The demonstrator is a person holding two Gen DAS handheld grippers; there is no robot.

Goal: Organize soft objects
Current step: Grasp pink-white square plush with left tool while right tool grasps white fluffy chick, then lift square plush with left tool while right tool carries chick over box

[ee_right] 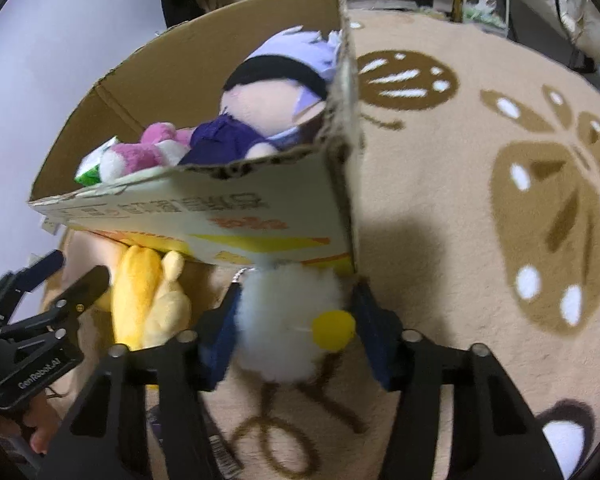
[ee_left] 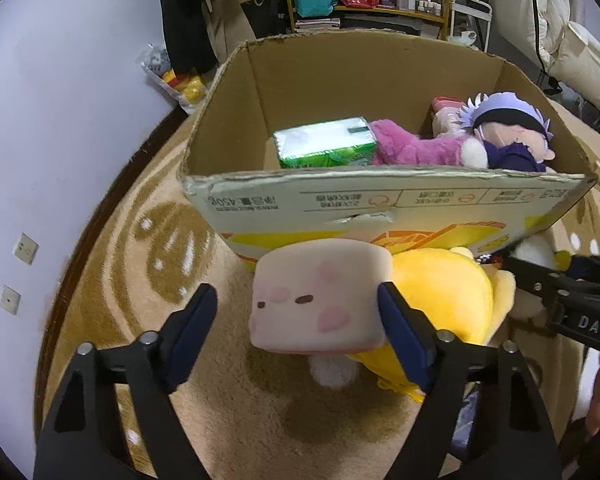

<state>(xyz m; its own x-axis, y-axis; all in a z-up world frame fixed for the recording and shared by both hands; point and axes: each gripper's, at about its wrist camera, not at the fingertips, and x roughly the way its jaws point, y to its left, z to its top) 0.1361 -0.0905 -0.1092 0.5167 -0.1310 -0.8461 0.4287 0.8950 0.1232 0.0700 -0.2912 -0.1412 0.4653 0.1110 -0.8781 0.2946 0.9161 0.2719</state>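
Pink square plush [ee_left: 318,300] sits on the rug [ee_left: 112,280] just near of the cardboard box [ee_left: 380,204], between my left gripper [ee_left: 296,300] fingers: right pad touches it, left pad stands apart, so no grip. My right gripper [ee_right: 296,320] has the white fluffy plush [ee_right: 284,320] between its pads, left pad touching, a squeeze I cannot tell. Yellow plush [ee_left: 440,300] lies between them; purple-haired doll [ee_left: 508,128], pink plush [ee_left: 412,144], green tissue pack [ee_left: 324,144] are in the box.

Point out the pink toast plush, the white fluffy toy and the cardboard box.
pink toast plush [ee_left: 320,300], left wrist view, its face.
white fluffy toy [ee_right: 284,320], right wrist view, its body.
cardboard box [ee_left: 340,200], left wrist view, near wall.
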